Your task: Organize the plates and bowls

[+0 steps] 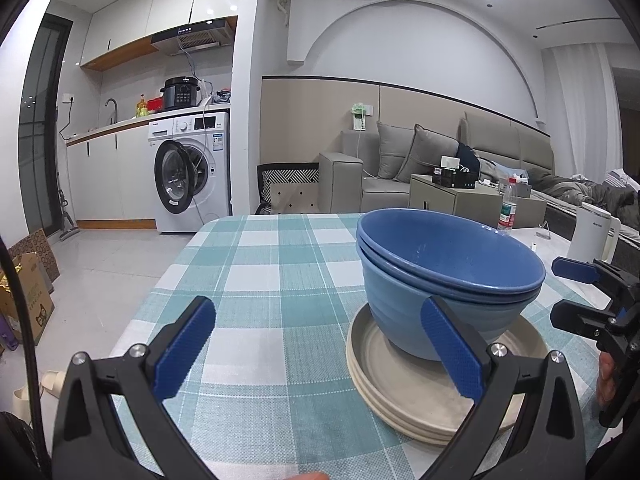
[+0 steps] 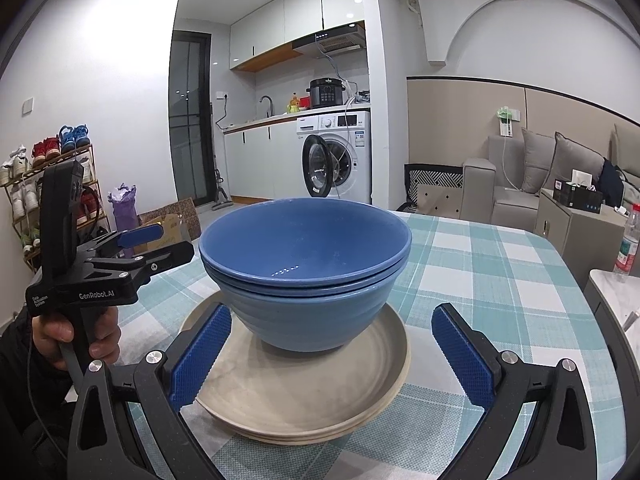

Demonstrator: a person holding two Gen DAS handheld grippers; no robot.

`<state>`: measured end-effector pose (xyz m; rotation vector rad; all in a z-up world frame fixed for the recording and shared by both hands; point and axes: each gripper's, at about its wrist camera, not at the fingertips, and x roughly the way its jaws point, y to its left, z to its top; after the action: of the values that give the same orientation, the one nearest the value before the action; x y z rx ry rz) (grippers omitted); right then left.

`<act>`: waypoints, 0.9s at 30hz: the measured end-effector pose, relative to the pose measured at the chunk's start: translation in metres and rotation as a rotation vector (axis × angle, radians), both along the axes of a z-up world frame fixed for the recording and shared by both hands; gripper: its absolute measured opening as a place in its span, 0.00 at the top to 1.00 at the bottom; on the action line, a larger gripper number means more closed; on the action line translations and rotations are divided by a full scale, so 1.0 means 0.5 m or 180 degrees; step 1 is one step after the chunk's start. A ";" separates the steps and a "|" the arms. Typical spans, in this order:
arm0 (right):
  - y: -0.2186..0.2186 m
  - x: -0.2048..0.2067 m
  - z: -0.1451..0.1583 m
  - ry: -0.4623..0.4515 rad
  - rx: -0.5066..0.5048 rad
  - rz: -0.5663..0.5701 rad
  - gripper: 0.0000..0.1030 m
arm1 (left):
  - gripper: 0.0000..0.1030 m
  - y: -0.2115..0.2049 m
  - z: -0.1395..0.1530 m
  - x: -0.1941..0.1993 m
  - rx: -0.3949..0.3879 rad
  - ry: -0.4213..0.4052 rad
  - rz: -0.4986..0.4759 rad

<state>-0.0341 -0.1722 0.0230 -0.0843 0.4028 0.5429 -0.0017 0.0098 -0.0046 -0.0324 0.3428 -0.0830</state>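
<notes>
On the counter, over its teal-and-white checked cloth, we see the whole task gathered in one stack. Going left to right in the right wrist view, a hand grips the handle of the left gripper, which hangs beside the stack with its jaws apart and nothing between them. Next come the bowls, two blue ones nested one inside the other, upright, sitting in the middle of the plates. The plates are beige, stacked flat, and we count at least two rims; a third is hard to tell. The right gripper faces the stack, its jaws spread wide to either side of the bowls, with the left blue pad over the near rim of the plates and the right pad over bare cloth. We cannot tell whether that pad touches the plate.

In the left wrist view, the left gripper points at open cloth left of the stack, jaws wide apart; its right pad overlaps the bowls and plates in the picture, but contact is unclear. At the far right edge the right gripper shows with jaws parted and empty. Behind it stand a white kettle and a bottle.
</notes>
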 end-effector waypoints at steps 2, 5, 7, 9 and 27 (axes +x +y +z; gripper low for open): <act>-0.002 0.002 0.000 0.0008 0.0012 -0.0013 0.01 | 0.00 -0.002 0.000 0.000 0.0013 0.0003 -0.0004; -0.002 0.003 0.000 0.0006 0.0007 -0.0005 0.01 | 0.00 -0.005 0.000 -0.002 0.0031 -0.0010 -0.0012; -0.001 0.003 -0.001 0.0007 0.0002 0.0000 0.01 | 0.00 -0.006 0.000 -0.002 0.0036 -0.0005 -0.0012; -0.001 0.004 0.000 0.0012 0.0006 0.0002 0.01 | 0.00 -0.006 0.001 0.000 0.0035 0.0006 -0.0012; -0.005 0.008 -0.001 0.0031 0.0017 0.0004 0.01 | 0.00 -0.006 0.001 0.001 0.0042 0.0002 -0.0013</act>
<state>-0.0302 -0.1745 0.0225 -0.0768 0.4109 0.5457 -0.0011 0.0069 -0.0041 -0.0188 0.3442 -0.0848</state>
